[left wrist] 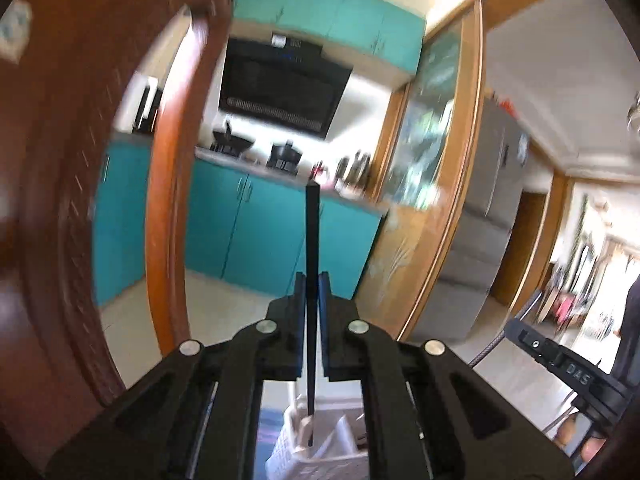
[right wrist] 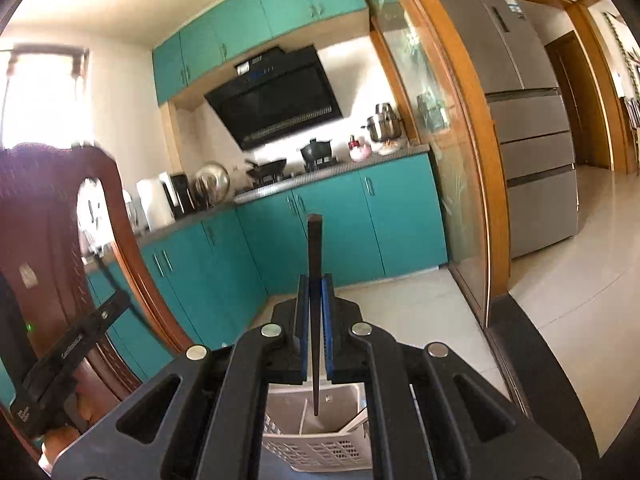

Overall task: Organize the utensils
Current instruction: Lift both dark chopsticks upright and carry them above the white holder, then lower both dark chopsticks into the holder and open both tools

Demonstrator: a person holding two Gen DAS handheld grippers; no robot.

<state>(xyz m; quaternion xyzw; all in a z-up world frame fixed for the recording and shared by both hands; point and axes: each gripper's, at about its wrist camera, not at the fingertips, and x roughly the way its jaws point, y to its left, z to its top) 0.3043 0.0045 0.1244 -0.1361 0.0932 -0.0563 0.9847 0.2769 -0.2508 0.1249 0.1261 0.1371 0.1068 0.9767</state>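
My left gripper (left wrist: 312,286) is shut on a dark chopstick (left wrist: 311,232) that stands upright between its pads, thick end up. The thin end hangs over a white perforated utensil basket (left wrist: 288,452) below. My right gripper (right wrist: 315,288) is shut on a second dark chopstick (right wrist: 314,248), also upright. Its tip hangs above the white utensil basket (right wrist: 320,446), which has dividers inside and a pale utensil leaning at its right. Both grippers are raised and point nearly level toward the kitchen.
Teal cabinets (right wrist: 332,220) and a counter with pots run ahead under a black range hood (right wrist: 276,96). A brown wooden chair back (right wrist: 60,216) stands at the left, a grey fridge (right wrist: 532,120) at the right. The other gripper's body (left wrist: 560,364) shows at the right edge.
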